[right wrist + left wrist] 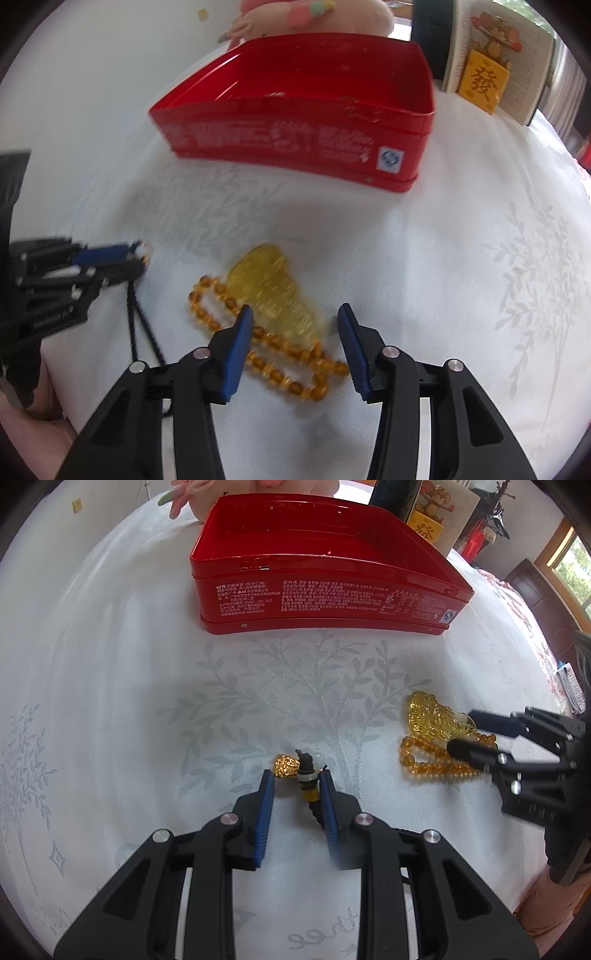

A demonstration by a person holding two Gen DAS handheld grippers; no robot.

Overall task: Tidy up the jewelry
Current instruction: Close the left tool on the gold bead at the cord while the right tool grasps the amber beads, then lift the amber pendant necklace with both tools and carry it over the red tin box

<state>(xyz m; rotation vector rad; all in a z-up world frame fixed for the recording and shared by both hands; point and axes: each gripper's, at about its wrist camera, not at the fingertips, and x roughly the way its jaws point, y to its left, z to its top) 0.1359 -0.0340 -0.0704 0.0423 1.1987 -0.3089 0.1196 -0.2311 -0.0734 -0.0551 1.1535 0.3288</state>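
The amber bead necklace [266, 354] is lying in a loose heap on the white leaf-patterned cloth [110, 701] covering the desk, on the near side of the red tin [317, 587] and well apart from its front wall, with its large yellow carved pendant [277, 295] resting on the side of the heap facing the tin. The right hand-held gripper [295, 314] is hanging over it with its jaws standing apart, straddling the pendant's near end and the beads; the pads are not pressing on anything.

To the left of the necklace, also in front of the tin, a small charm [308, 775] on a black cord [136, 325] is lying with a gold bead [286, 766] beside it. The left hand-held gripper [297, 779] is standing narrow around the charm's banded neck; whether both pads are actually pinching it I cannot tell.

The red tin is standing open with nothing showing inside it, its rim all clear above. A broad stretch of bare cloth is lying between its front wall and both pieces of jewelry. Behind the tin, a pink plush toy [314, 14] and an upright card with a yellow sign [484, 79] are crowding the far edge.
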